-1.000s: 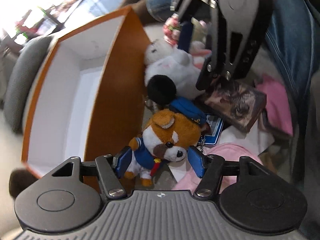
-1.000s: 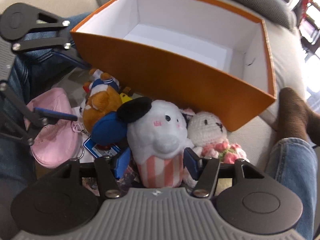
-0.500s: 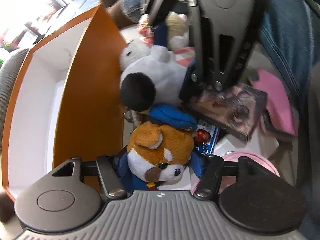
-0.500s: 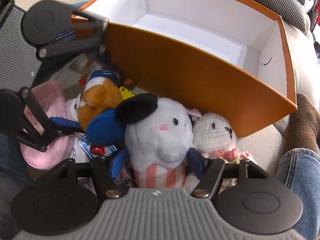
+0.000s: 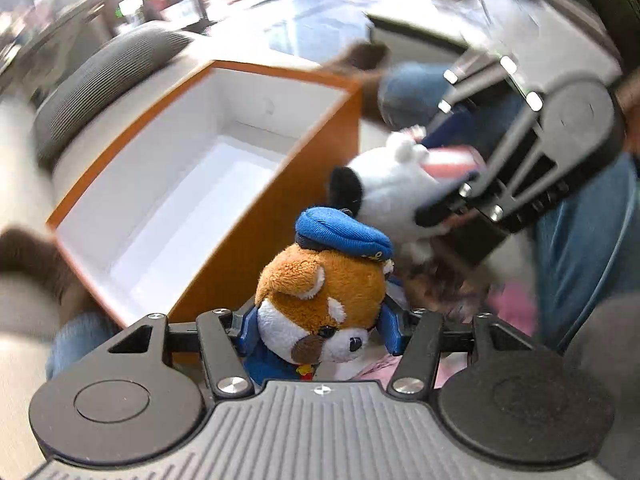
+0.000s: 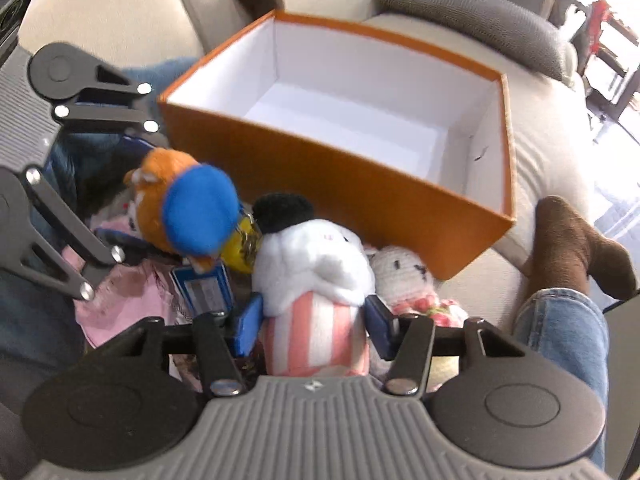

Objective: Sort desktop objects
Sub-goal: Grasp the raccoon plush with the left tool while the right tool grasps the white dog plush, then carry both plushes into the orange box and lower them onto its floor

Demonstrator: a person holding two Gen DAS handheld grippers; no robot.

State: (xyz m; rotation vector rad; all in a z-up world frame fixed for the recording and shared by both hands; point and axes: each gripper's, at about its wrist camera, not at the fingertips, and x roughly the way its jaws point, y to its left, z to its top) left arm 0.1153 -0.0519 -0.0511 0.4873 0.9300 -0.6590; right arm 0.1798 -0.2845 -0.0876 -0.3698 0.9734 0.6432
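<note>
We had the left gripper point(image 5: 316, 326) pinching the fox plush point(image 5: 320, 300) and the right gripper point(image 6: 314, 320) pinching the striped plush point(image 6: 316, 280), both beside the orange box point(image 6: 352, 168). Risk, imo: grippers colliding w/ each other over it.

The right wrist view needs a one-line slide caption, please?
Right gripper clamps the white plush before the empty orange box.

Our left gripper point(image 5: 316, 330) clamped on the capped fox plush point(image 5: 320, 300), orange box point(image 5: 208, 184) just beyond, our right gripper point(image 5: 452, 184) gripping the white plush point(image 5: 388, 196).
</note>
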